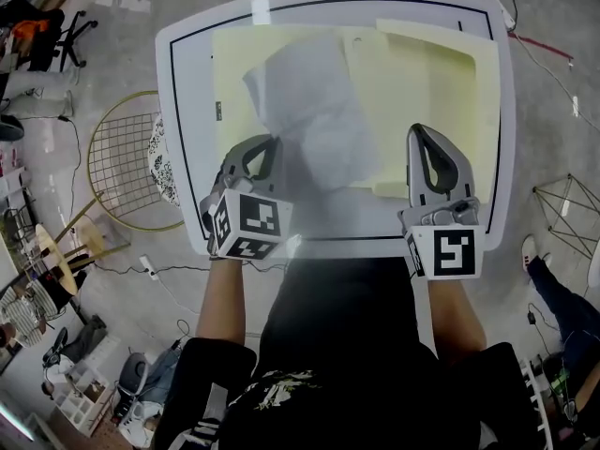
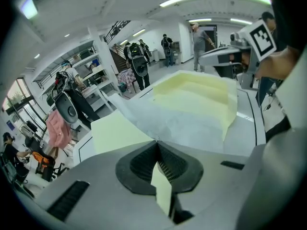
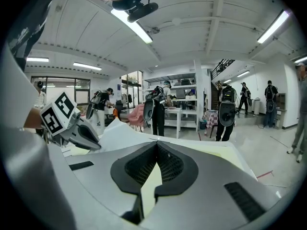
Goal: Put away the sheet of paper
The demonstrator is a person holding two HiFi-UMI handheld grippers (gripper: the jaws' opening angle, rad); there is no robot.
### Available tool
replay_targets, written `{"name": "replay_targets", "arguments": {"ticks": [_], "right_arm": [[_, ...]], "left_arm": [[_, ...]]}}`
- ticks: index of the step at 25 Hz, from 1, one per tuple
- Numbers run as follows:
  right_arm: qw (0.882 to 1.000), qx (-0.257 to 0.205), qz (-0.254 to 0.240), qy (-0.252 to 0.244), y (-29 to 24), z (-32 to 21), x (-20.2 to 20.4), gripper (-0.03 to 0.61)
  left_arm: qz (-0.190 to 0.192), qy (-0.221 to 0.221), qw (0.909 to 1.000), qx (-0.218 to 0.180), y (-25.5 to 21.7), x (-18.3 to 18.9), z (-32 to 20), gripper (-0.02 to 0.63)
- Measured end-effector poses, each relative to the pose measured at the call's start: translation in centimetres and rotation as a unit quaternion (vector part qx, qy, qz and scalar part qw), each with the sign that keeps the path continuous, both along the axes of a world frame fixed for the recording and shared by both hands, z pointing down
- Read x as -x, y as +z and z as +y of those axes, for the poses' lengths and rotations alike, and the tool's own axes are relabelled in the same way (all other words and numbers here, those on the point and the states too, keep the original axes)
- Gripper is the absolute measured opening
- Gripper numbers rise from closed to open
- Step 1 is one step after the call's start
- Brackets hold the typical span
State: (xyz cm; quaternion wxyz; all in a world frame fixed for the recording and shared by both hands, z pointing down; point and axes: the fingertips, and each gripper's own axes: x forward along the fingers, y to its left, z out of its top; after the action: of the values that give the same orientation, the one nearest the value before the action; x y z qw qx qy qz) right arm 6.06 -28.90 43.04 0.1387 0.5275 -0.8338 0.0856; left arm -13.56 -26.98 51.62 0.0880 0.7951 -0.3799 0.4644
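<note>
The left claw [image 1: 270, 144] is closed tight on the near left corner of the sheet of paper [image 1: 314, 111]. The white, creased sheet rises from the claw's tips and spreads away across the yellow folder [image 1: 427, 78], which lies open on the white worktop [image 1: 187, 139]. The right claw [image 1: 424, 131], well to the right of the sheet, also has its jaws together and appears to pinch the folder's raised leaf. That lifted leaf stands just beyond the paper's far edge. A gold wire chair [image 1: 127, 162] stands by the worktop's left edge.
</note>
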Motion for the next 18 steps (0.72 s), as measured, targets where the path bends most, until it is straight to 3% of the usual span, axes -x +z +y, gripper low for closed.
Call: {"name": "replay_targets", "arguments": {"ticks": [5, 10, 18], "right_arm": [[1.0, 0.008, 0.0, 0.011, 0.4, -0.3, -0.7, -0.002], [1.0, 0.013, -0.007, 0.026, 0.8, -0.4, -1.5, -0.002], [0.999, 0.022, -0.014, 0.038, 1.2, -0.5, -2.6, -0.002]], "left_arm": [[-0.002, 0.002, 1.0, 0.009, 0.3, -0.3, -1.9, 0.002], [0.035, -0.023, 0.9982, 0.043, 1.4, -1.0, -2.6, 0.002], [0.062, -0.045, 0.9954, 0.058, 2.1, -2.7, -3.4, 0.002]]}}
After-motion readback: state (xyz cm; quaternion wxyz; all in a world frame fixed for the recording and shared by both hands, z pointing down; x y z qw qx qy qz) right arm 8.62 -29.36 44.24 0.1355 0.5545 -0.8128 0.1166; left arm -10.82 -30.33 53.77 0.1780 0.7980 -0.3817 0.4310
